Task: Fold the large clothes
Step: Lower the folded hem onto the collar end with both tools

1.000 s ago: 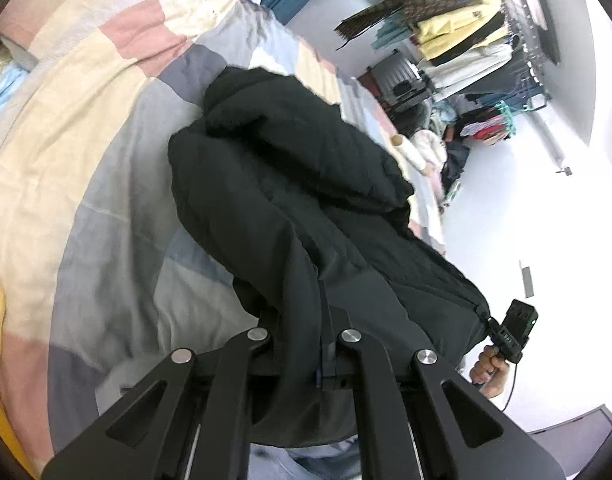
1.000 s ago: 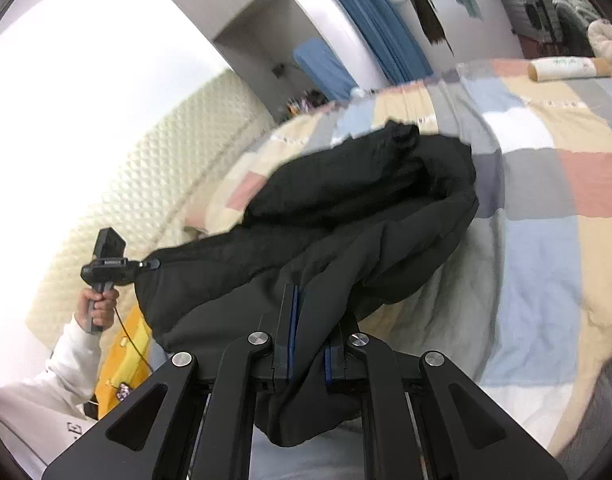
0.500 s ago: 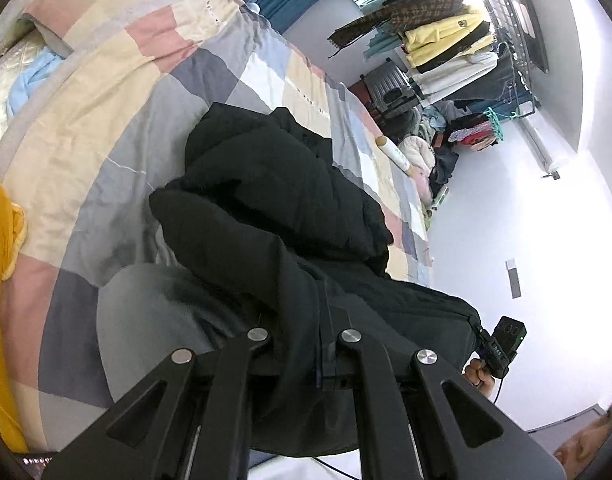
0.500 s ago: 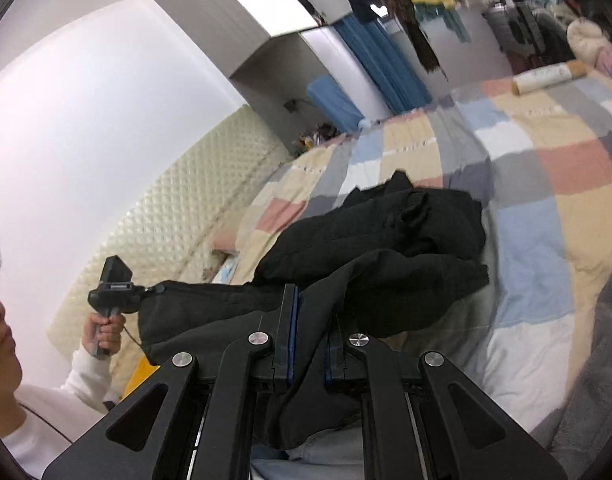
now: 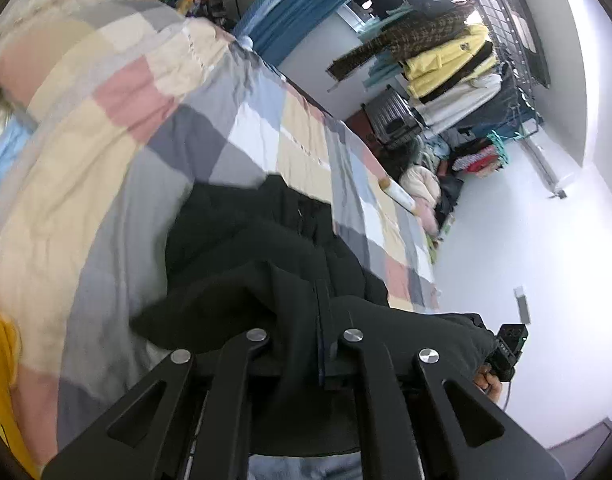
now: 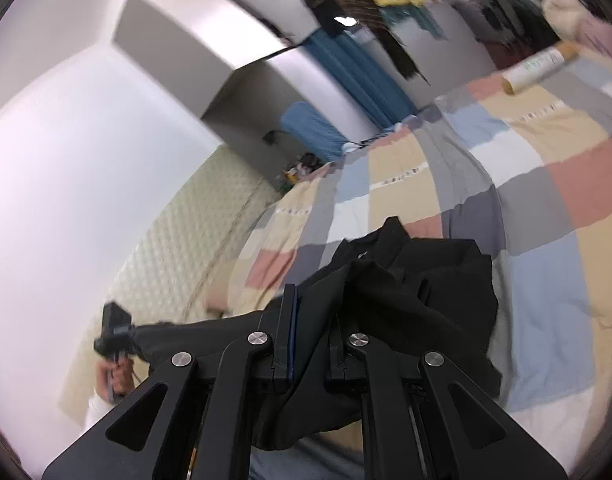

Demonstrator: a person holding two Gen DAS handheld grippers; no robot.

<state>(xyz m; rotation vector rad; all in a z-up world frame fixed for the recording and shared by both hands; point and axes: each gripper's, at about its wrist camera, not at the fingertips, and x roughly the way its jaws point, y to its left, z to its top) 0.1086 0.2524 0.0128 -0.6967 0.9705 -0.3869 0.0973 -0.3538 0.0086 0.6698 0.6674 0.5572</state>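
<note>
Left tool (image 5: 324,344) and right tool (image 6: 308,344) each pinch one end of a black jacket's (image 6: 418,292) edge, stretched between them; the rest trails forward onto the bed (image 6: 546,184), equally near both.

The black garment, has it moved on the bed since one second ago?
Yes. The garment has been drawn toward the near edge of the bed; more checked cover shows beyond it, and both claws are shut on it.
</note>
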